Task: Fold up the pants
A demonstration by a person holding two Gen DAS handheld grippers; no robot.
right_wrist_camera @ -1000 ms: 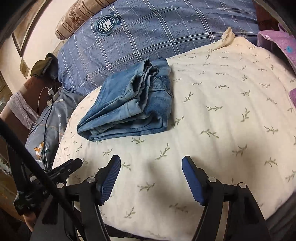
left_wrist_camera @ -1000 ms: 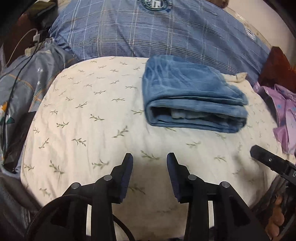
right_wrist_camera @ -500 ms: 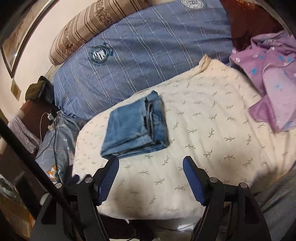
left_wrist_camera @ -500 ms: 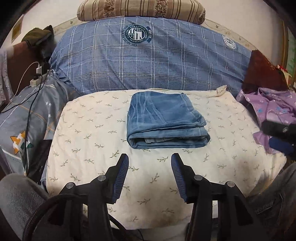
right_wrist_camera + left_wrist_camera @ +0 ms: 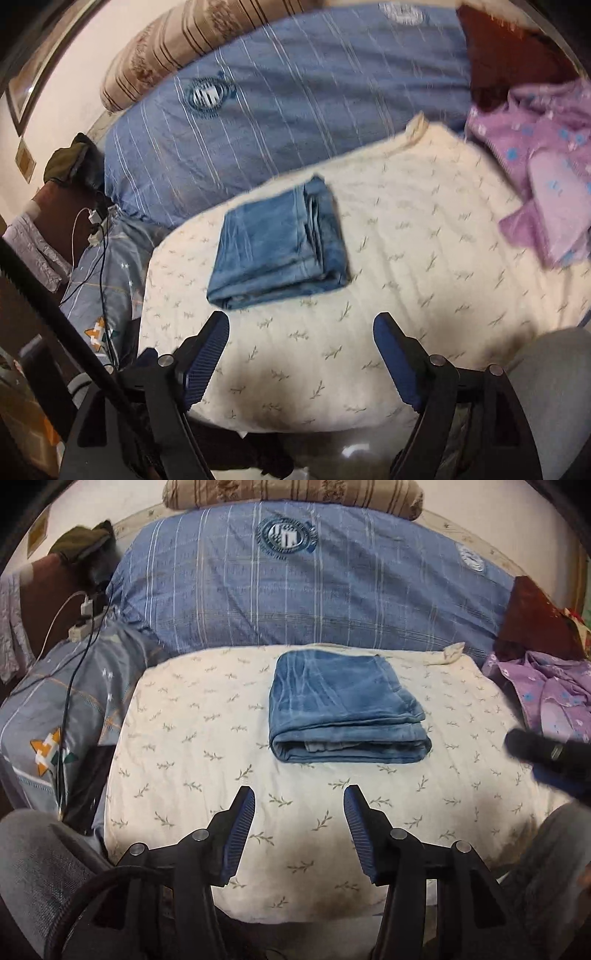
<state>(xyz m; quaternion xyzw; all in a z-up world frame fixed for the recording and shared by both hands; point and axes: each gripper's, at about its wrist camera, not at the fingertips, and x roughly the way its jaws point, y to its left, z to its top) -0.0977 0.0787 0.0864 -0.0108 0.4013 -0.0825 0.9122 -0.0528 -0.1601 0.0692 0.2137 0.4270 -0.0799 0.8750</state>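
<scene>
The blue denim pants (image 5: 343, 709) lie folded into a thick rectangle on the cream leaf-print cushion (image 5: 192, 738), folded edge toward me. In the right wrist view the pants (image 5: 277, 247) sit left of centre on the cushion (image 5: 424, 240). My left gripper (image 5: 299, 801) hovers above the cushion's near part, well short of the pants, jaws opening and nothing between them. My right gripper (image 5: 301, 325) hangs over the near edge, jaws opening wide and empty. Its dark, blurred body (image 5: 546, 753) shows at the right of the left wrist view.
A blue plaid pillow (image 5: 295, 587) and a striped bolster (image 5: 295, 494) lie behind the cushion. Purple floral clothing (image 5: 546, 694) is heaped at the right. A grey patterned pillow (image 5: 55, 709), cables and a charger (image 5: 86, 609) sit left. Grey-trousered knees (image 5: 33, 867) flank the near edge.
Both grippers have risen and pulled back from the pants, which now look smaller and farther off. Both pairs of jaws stand wider than before. The pants have not moved.
</scene>
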